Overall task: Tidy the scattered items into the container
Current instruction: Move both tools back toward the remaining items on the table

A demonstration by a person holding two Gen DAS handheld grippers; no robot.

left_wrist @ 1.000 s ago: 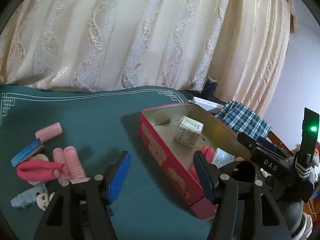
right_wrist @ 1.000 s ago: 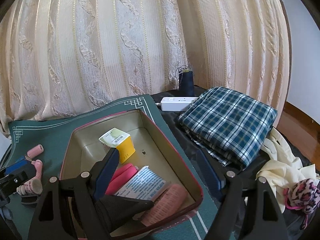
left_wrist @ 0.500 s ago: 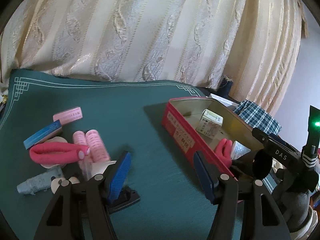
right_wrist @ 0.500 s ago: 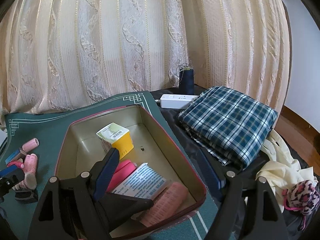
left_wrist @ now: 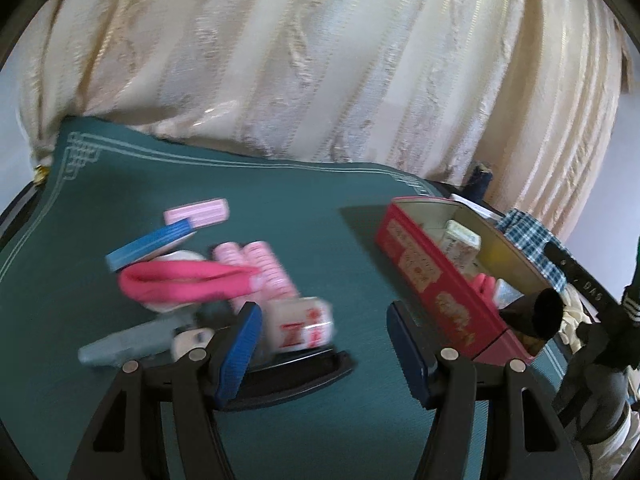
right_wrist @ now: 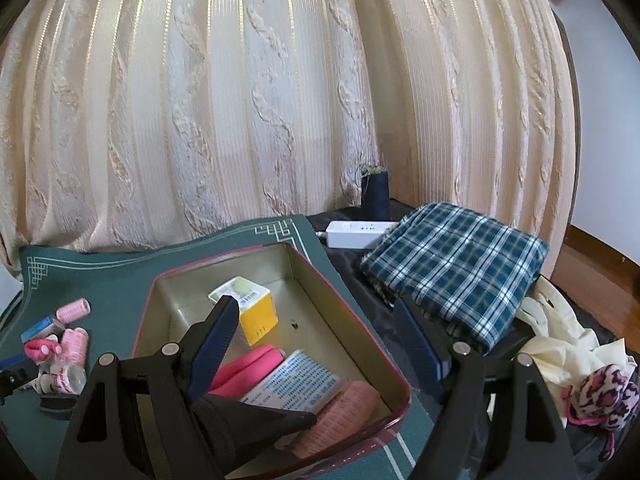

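Red tin point(left_wrist: 440, 292) right of the left gripper point(left_wrist: 324, 344); the right gripper point(right_wrist: 316, 344) hovering over it, fingers wide, empty. Pink bendy roller point(left_wrist: 184, 284) ahead-left, long axis crosswise. Small white box point(left_wrist: 300, 322) just ahead between the wide left fingers, nearer than half a second ago; view swung left.

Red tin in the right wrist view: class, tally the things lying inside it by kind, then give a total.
Inside the red metal tin:
Yellow-and-white small carton: 1
Hot pink foam roller: 1
White-and-blue printed packet: 1
Pale pink ribbed hair roller: 1
Total: 4
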